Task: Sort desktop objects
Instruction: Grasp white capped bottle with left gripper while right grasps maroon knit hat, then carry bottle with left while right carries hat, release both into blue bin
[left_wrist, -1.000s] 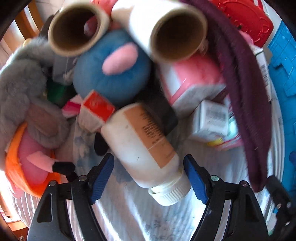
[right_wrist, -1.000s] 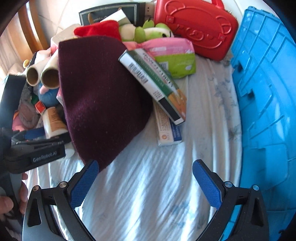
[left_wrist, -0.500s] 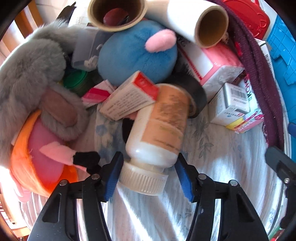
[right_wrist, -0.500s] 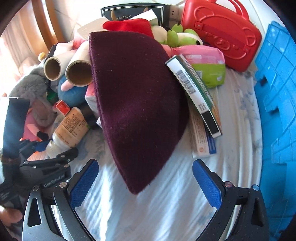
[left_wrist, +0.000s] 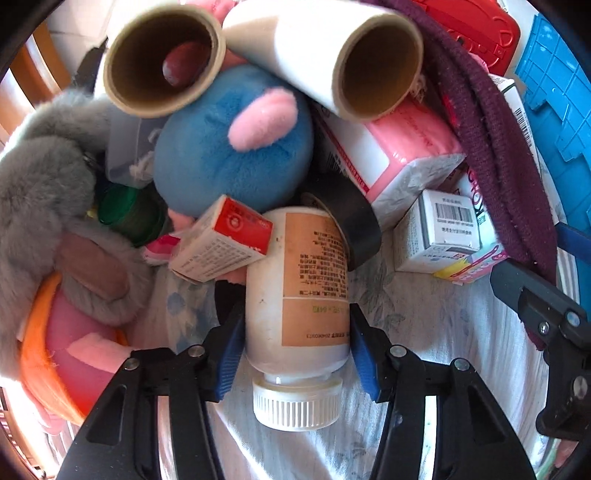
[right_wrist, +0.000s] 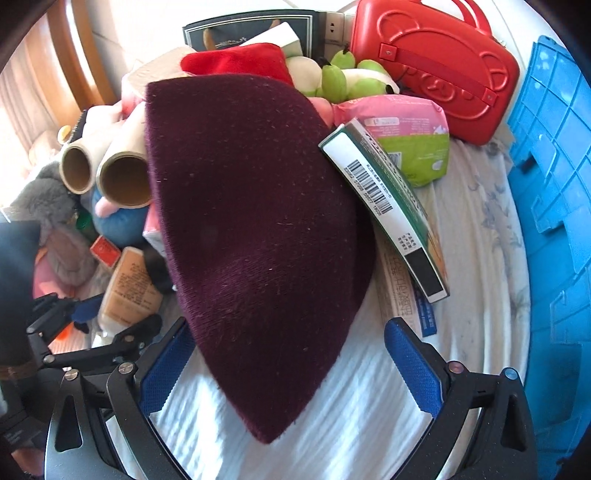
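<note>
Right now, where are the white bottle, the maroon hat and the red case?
white bottle (left_wrist: 297, 291): left wrist view, on its orange label, mid-body.
maroon hat (right_wrist: 258, 236): right wrist view, middle of its felt crown.
red case (right_wrist: 436, 70): right wrist view, centre of its embossed lid.

Floral white cloth (right_wrist: 369, 417) under maroon hat (right_wrist: 258, 240)

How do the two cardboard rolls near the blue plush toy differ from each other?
The left roll shows a dark reddish thing inside its core; the right roll looks empty inside. The left roll shows mostly its open end, while the right roll also shows its long white side. The left roll lies above the blue plush toy, the right roll partly over the pink pack. Both have brown cardboard cores and open ends that face the left wrist camera.
</note>
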